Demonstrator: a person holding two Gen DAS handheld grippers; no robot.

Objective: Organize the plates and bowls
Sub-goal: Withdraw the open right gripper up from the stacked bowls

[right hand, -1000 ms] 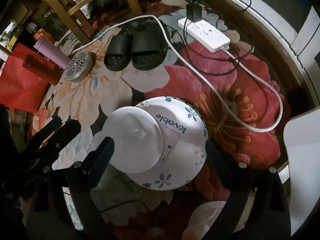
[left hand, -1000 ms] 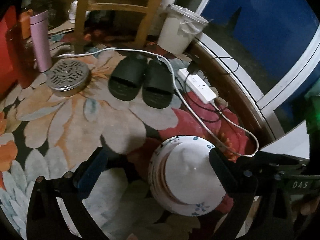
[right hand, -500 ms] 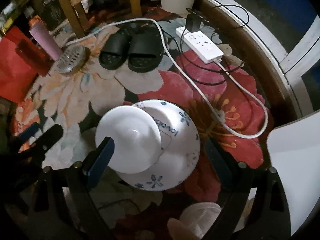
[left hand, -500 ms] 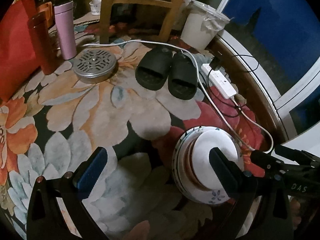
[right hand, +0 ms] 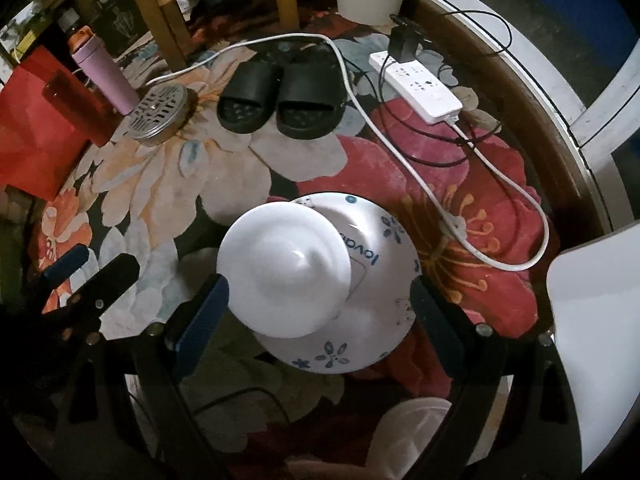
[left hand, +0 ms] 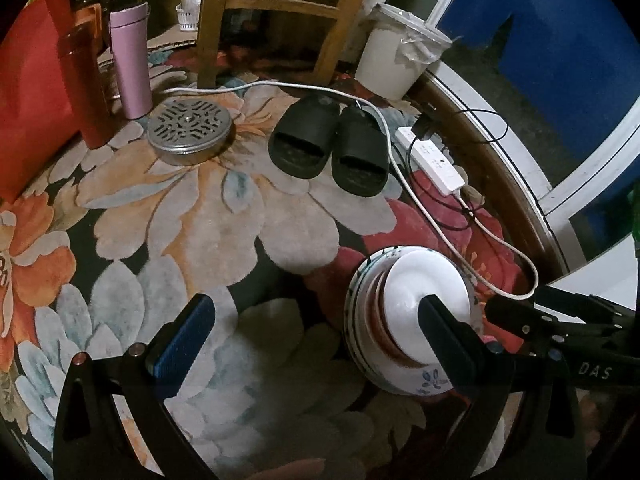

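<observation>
1. Stack of upturned bowls and plates sits on the glass worktop at 4 o'clock in the left wrist view. A second ago it lay centred between the left claw's fingers; now it has slid to the right, so the right finger overlaps its near edge. The left claw stands released, gripping nothing, and I judge it is drawing away from the pile toward 9 o'clock.

2. Slippers at 12 o'clock and the metal grate at 10 o'clock mark the far side of the worktop.

3. Right wrist view: the stack lies dead centre, a small plain bowl upside down on a wide flowered bowl. It has crept nearer the right claw over the last second.

4. Right claw is released and spread wide, the fingers flanking the pile at 8 and 4 o'clock; contact cannot be told. The pile looks built; whether the claw is arriving or leaving is unclear.
</observation>
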